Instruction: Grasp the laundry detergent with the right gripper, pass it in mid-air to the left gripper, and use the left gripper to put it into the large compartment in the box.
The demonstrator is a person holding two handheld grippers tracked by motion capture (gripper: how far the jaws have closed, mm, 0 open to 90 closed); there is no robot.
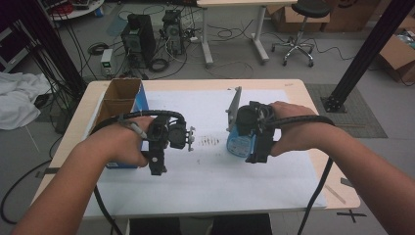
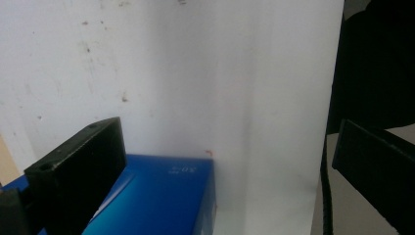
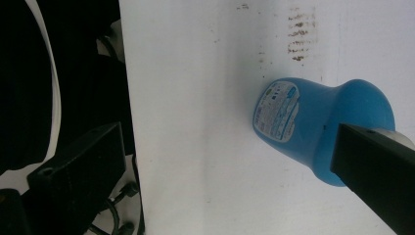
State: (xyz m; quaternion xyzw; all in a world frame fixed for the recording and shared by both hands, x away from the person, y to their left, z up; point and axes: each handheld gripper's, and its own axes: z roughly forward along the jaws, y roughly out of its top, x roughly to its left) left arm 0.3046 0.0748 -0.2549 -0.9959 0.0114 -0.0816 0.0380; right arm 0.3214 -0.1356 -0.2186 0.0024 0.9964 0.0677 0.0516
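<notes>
Two handheld grippers hover over a desk (image 1: 293, 90) covered by a white sheet (image 1: 210, 176). The right gripper (image 3: 235, 161), jaws spread wide and holding nothing, hangs above a blue bottle (image 3: 318, 125) that stands upright near the middle of the desk, closer to its right edge. In the right gripper view the bottle sits off-centre, under one jaw rather than between the two, with its printed label turned toward the near edge. To grasp it well, the hand would probably need to shift sideways until the bottle's narrower upper part lies squarely between the jaws, then lower and close gently, so the bottle does not tip. The left gripper (image 2: 225, 166), jaws likewise apart and empty, hovers over the near end of an open blue cardboard box (image 1: 117, 100) lying along the desk's left edge; a corner of that box shows between its jaws.
</notes>
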